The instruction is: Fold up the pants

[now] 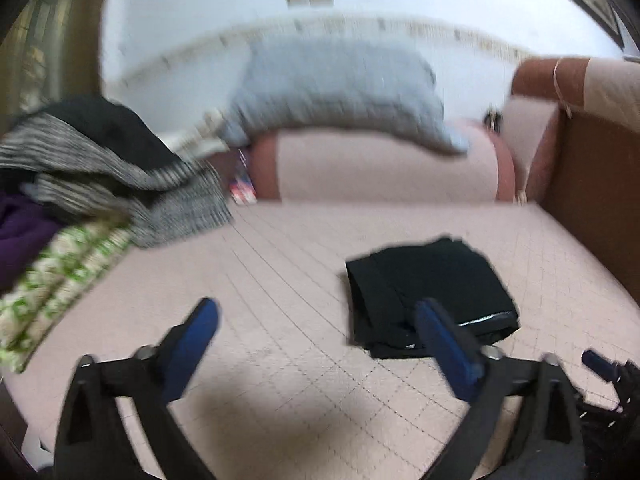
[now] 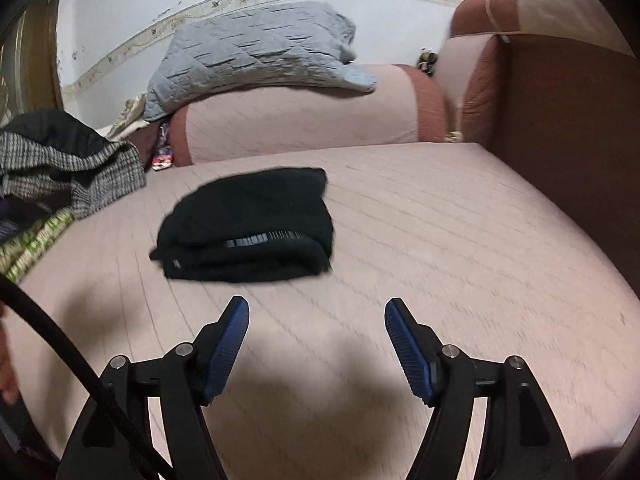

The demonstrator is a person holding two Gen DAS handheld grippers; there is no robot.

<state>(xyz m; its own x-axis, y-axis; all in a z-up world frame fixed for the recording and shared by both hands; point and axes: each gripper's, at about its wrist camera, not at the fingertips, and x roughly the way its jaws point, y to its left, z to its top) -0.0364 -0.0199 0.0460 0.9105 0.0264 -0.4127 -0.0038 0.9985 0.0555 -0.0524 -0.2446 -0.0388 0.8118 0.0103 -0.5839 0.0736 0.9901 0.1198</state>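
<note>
Nearest in the left wrist view, the left gripper has its two black arms spread very wide, blue ribbed pads facing each other across bare fabric, with nothing between them. In the right wrist view, the right gripper is also parted, somewhat less widely, and empty; a black cable curves across the lower left of that view.

Both hover over the sofa seat, a broad, flat cushion under a pale pink quilted cover stitched in a diamond grid. It serves as the folding surface.

Just beyond the fingertips, near the middle of the seat and well clear of its edges, lie the black pants. They are folded into a compact, roughly square stack of several soft layers, with a shiny ribbed strip, possibly a waistband or zip, showing along the near edge. Neither gripper touches them. Judging by the neat bundle and the free jaws, the folding looks finished or nearly so, the pants set down and let go.

At the seat's left edge sits a loose heap of unfolded clothes: grey houndstooth weave, black and purple cloth, and a green-and-cream print, presumably waiting their turn.

Farther back, a rounded pink-and-rust bolster runs along the rear edge, with a grey quilted blanket draped over it. A rust-brown armrest closes the right side, against a white wall.
</note>
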